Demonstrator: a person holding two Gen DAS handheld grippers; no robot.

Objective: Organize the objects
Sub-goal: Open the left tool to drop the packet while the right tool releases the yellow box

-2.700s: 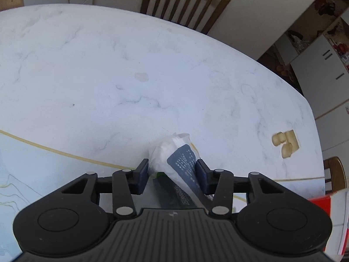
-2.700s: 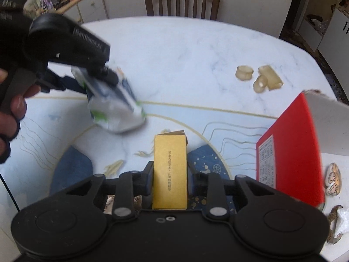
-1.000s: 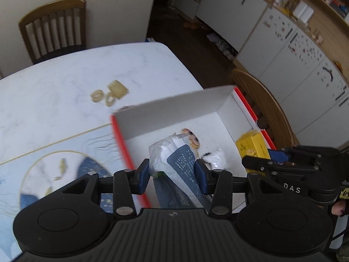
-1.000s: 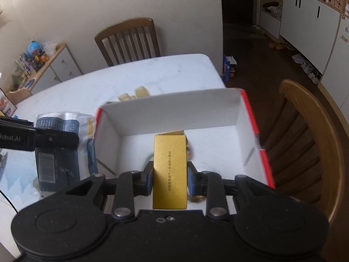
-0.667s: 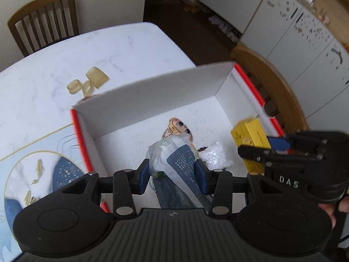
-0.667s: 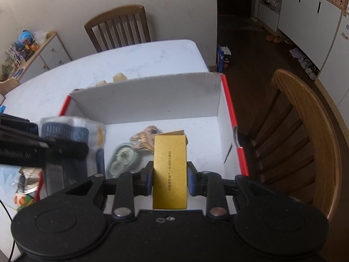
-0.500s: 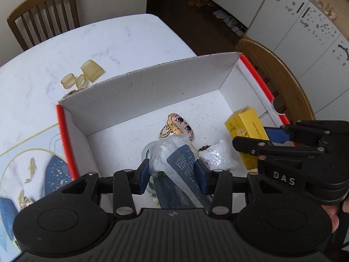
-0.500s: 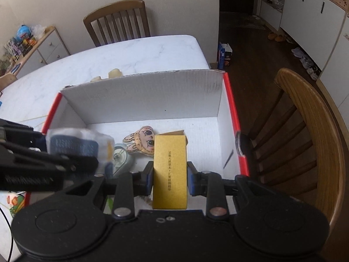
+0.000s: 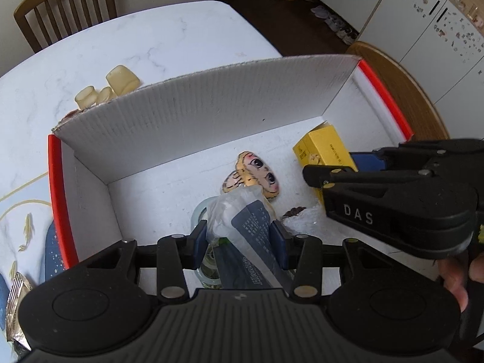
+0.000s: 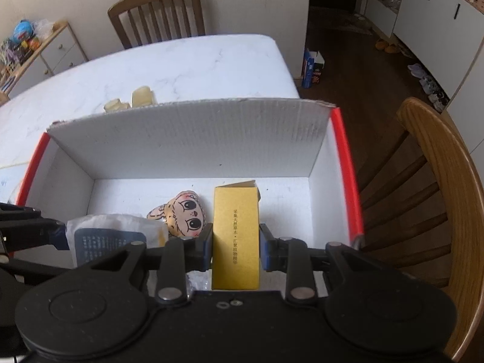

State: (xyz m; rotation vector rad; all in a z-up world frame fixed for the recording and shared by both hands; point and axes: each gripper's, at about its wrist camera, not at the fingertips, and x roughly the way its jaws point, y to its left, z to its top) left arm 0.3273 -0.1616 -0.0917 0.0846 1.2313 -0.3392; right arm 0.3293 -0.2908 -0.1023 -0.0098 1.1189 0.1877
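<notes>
A red cardboard box with a white inside [image 9: 193, 115] [image 10: 187, 139] stands at the table's edge. My left gripper [image 9: 239, 236] is shut on a white plastic packet with a dark blue label [image 9: 245, 220] and holds it inside the box; the packet also shows in the right wrist view [image 10: 109, 236]. My right gripper [image 10: 236, 242] is shut on a yellow carton [image 10: 236, 230] and holds it inside the box at the right; the carton also shows in the left wrist view [image 9: 323, 151]. A cartoon face toy [image 9: 257, 175] [image 10: 187, 214], a tape roll [image 9: 199, 211] and a clear crinkled wrapper [image 9: 305, 220] lie on the box floor.
Yellowish rubber pieces [image 9: 106, 89] [image 10: 133, 99] lie on the marble table [image 9: 151, 42] behind the box. A wooden chair [image 10: 429, 187] stands right of the box, another chair [image 10: 157, 12] at the far side. A foil packet [image 9: 15, 299] lies on the patterned mat at left.
Both grippers have carried their loads from over the table to over the box and lowered them into it. The packet and the carton sit deeper in the box than half a second ago.
</notes>
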